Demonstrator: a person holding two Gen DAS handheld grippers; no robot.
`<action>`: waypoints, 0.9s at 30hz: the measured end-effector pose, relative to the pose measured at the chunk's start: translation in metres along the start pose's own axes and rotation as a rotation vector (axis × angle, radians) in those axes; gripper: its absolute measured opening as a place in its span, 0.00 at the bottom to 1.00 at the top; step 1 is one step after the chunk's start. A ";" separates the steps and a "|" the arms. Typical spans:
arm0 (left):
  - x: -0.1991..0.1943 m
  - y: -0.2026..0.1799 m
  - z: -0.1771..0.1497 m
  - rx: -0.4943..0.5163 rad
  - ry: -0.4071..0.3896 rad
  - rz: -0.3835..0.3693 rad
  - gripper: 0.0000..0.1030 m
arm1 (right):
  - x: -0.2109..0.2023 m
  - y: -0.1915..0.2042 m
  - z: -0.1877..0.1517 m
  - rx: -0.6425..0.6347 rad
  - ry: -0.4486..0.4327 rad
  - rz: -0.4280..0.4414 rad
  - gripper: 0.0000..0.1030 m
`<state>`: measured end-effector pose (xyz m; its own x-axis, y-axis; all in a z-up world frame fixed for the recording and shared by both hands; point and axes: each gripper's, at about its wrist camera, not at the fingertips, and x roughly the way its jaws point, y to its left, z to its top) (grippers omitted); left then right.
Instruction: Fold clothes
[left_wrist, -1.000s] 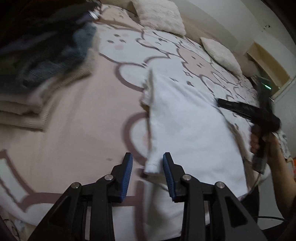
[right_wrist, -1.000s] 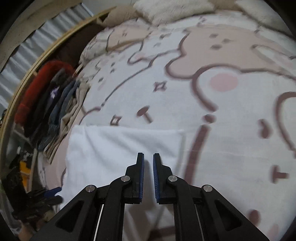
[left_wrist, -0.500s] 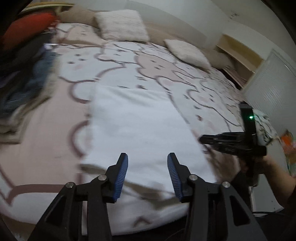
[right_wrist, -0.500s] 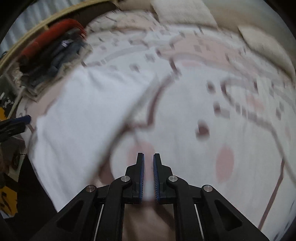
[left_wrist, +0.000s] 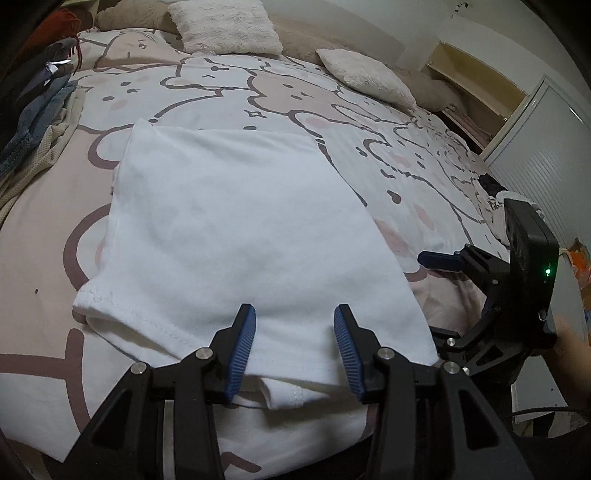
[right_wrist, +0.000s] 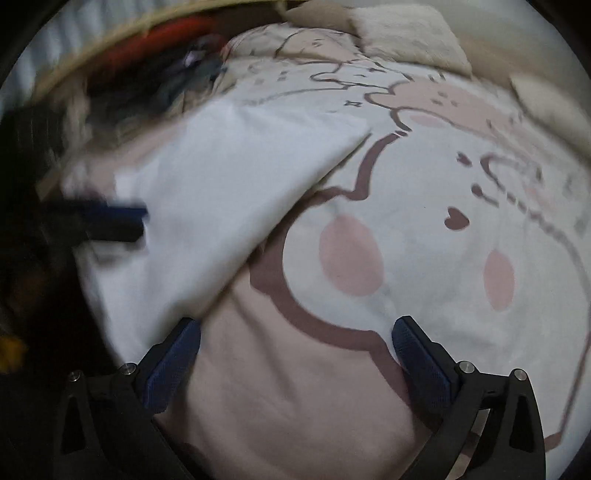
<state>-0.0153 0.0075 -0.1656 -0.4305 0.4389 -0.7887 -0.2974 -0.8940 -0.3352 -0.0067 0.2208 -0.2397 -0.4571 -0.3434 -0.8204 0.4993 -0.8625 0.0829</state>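
Observation:
A white garment (left_wrist: 236, 221) lies folded flat on the pink cartoon bedspread (left_wrist: 44, 236), its stitched hem toward me. My left gripper (left_wrist: 294, 347) hovers over the middle of that near hem, open, the pads clear of the cloth. My right gripper (right_wrist: 295, 343) is opening wide over bare bedspread just right of the garment's (right_wrist: 207, 206) near corner, with nothing between the pads. From the left wrist view the right gripper (left_wrist: 454, 295) is at the garment's right corner, a hand behind it. The left gripper's finger (right_wrist: 110, 221) shows blurred at the left of the right wrist view.
A stack of folded clothes (left_wrist: 33, 122) sits along the bed's left side. Two fluffy pillows (left_wrist: 225, 26) (left_wrist: 369, 77) lie at the head. A white slatted door (left_wrist: 546, 158) stands beyond the right side. The bed's near edge runs just below the grippers.
The right gripper's jaws went from shut to wide open and it dropped to the garment's near right corner. The left gripper slid right along the hem and opened a little wider.

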 end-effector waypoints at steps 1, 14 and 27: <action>0.000 0.000 0.000 -0.003 -0.003 0.000 0.42 | -0.001 -0.003 0.000 0.018 -0.001 0.012 1.00; -0.004 0.006 0.002 -0.061 0.000 -0.026 0.43 | -0.055 0.052 -0.022 -0.470 -0.176 -0.394 1.00; -0.006 0.019 0.005 -0.166 0.007 -0.102 0.43 | -0.008 0.091 -0.063 -1.436 -0.361 -0.601 1.00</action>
<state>-0.0223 -0.0113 -0.1645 -0.3989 0.5277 -0.7500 -0.1940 -0.8479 -0.4934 0.0883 0.1685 -0.2610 -0.8719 -0.3441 -0.3484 0.3428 0.0790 -0.9361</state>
